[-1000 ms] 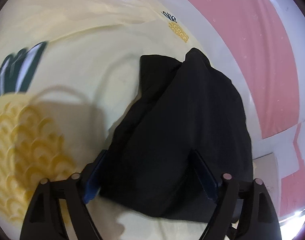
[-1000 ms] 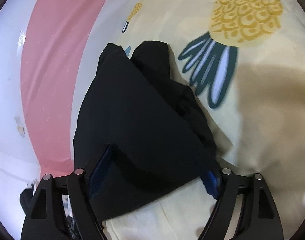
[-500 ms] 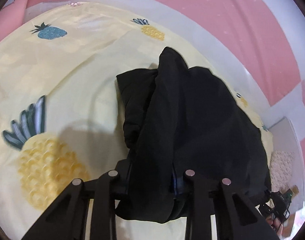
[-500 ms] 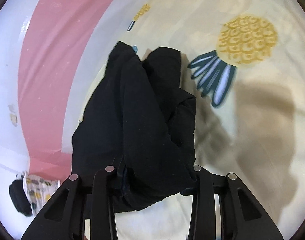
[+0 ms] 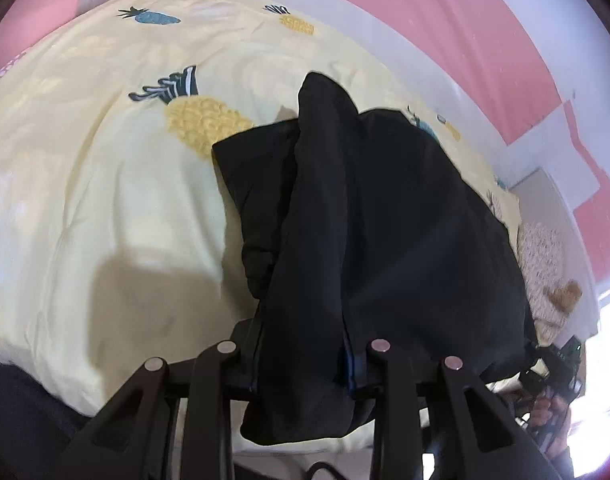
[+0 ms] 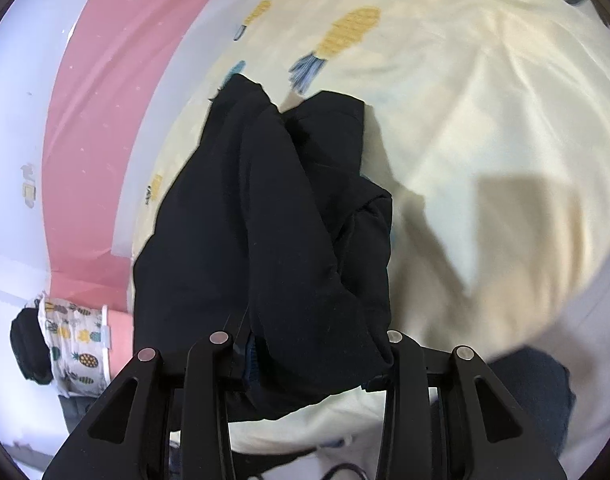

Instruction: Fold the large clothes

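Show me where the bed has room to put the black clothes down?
Bare yellow sheet lies beside the black garment, out past the big pineapple print. In the right wrist view, the bare patch is on the garment's other side. It is crowded along the pink wall, where the garment reaches the bed's edge.

Bed (image 5: 85, 200) w/ yellow pineapple-print sheet; black garment (image 5: 385, 220) lying on it.

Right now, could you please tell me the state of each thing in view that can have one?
Black garment: bunched, near edge pinched and lifted by both grippers, far end resting on the bed.
Left gripper: closed on the garment's near edge.
Right gripper: closed on the garment's near edge.
Pineapple-print bedsheet: spread over the bed, lightly wrinkled.
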The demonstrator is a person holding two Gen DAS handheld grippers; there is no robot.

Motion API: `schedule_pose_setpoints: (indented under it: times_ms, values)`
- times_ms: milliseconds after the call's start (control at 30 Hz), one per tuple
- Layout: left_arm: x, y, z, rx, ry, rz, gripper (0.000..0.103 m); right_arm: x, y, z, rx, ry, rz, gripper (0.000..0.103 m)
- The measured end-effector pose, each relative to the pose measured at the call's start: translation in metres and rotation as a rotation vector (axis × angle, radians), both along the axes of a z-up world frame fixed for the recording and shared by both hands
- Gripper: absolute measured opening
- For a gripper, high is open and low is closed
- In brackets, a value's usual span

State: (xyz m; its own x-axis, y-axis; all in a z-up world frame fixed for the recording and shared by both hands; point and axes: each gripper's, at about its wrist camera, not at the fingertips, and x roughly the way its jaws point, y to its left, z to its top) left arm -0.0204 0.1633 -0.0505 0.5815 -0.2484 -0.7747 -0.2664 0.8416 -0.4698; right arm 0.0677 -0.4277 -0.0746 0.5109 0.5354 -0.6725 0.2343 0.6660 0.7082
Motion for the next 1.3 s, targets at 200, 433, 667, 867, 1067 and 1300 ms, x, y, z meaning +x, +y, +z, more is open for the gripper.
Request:
schedule_pose_setpoints:
  times_ms: [200, 433, 667, 867, 1067, 1300]
  values:
    - [0.008, -0.002, 0.0, 0.014, 0.059, -0.005, 0.04, 0.005, -0.003, 0.002, -0.028, 0.053, 0.003, 0.055]
    - [-0.013, 0.012, 0.047, 0.171, -0.002, 0.008, 0.047, -0.009, -0.003, 0.04, -0.295, -0.01, 0.067, 0.064]
    - [0.021, -0.003, 0.073, 0.16, -0.114, -0.05, 0.054, 0.003, 0.029, 0.085, -0.462, -0.225, 0.117, 0.064]
    - [0.078, -0.087, 0.07, 0.148, -0.188, -0.273, 0.054, 0.027, 0.125, 0.082, -0.563, -0.412, 0.382, 0.064]
    - [0.14, -0.149, 0.039, 0.326, -0.183, -0.376, 0.055, 0.07, 0.17, 0.037, -0.771, -0.447, 0.511, 0.064]
    - [0.19, -0.1, 0.0, 0.248, -0.049, -0.165, 0.019, 0.129, 0.116, 0.02, -0.791, -0.3, 0.352, 0.064]
